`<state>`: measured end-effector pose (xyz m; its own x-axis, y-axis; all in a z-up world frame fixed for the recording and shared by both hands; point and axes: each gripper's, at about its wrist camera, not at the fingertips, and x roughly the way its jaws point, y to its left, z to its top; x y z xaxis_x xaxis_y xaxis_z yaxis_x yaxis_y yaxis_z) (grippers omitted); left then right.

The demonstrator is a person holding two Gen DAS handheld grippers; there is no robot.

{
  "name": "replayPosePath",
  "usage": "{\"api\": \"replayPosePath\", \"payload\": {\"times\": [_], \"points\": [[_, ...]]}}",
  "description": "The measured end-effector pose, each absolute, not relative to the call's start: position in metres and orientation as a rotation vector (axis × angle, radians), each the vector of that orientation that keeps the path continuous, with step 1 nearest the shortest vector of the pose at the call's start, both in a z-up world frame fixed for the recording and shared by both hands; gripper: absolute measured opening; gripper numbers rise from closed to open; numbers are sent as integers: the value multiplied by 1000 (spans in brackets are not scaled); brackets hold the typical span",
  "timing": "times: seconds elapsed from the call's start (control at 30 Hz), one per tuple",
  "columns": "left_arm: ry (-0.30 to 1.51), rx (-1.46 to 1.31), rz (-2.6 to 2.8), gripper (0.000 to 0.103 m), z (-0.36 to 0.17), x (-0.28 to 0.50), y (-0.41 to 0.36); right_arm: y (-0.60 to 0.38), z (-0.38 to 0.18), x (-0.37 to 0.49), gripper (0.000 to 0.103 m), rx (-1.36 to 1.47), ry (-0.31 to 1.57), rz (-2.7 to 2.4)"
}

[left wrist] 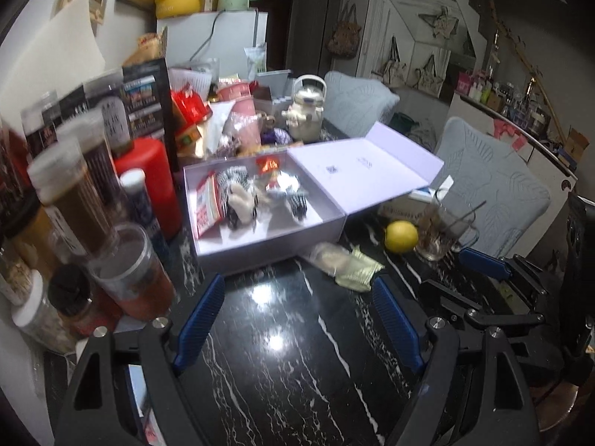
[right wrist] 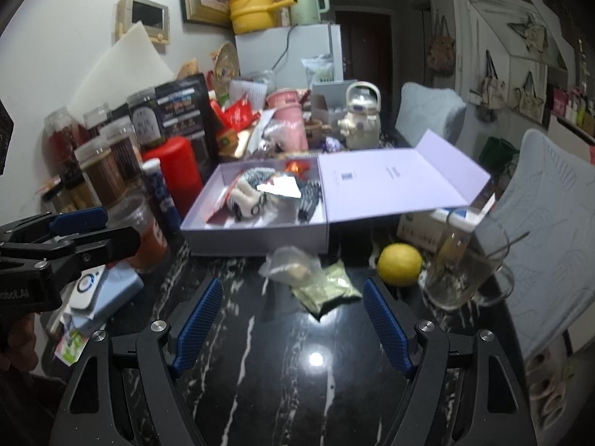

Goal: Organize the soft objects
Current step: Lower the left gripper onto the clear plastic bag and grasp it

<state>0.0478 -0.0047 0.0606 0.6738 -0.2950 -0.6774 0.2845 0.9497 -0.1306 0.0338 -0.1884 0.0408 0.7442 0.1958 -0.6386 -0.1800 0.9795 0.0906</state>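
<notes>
An open lilac box (left wrist: 260, 249) (right wrist: 256, 236) stands on the black marble table, its lid (left wrist: 357, 174) (right wrist: 394, 186) folded out to the right. Inside lie black-and-white checked soft toys (left wrist: 238, 193) (right wrist: 256, 193) and a red packet (left wrist: 206, 204). In front of the box lie a clear bag (right wrist: 288, 265) and a green sachet (right wrist: 327, 291) (left wrist: 357, 273). My left gripper (left wrist: 299, 290) hovers open over bare tabletop just short of the box. My right gripper (right wrist: 292, 293) is open too, with the sachet lying beyond its fingertips. Nothing is held.
Several jars and a red canister (left wrist: 148, 186) crowd the left side. A lemon (left wrist: 401, 236) (right wrist: 399, 264) and a glass mug (right wrist: 461, 271) stand right of the box. Behind it sit a pale teapot (left wrist: 303, 111) and cluttered packets. Grey cushioned chairs (left wrist: 494, 186) stand at the right.
</notes>
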Motion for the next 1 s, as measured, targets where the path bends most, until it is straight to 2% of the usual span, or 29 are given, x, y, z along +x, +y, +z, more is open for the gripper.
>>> {"api": "replayPosePath", "payload": {"times": [1.0], "points": [[1005, -3, -370, 82, -22, 170, -80, -237, -26, 102, 79, 54, 898, 120]]}}
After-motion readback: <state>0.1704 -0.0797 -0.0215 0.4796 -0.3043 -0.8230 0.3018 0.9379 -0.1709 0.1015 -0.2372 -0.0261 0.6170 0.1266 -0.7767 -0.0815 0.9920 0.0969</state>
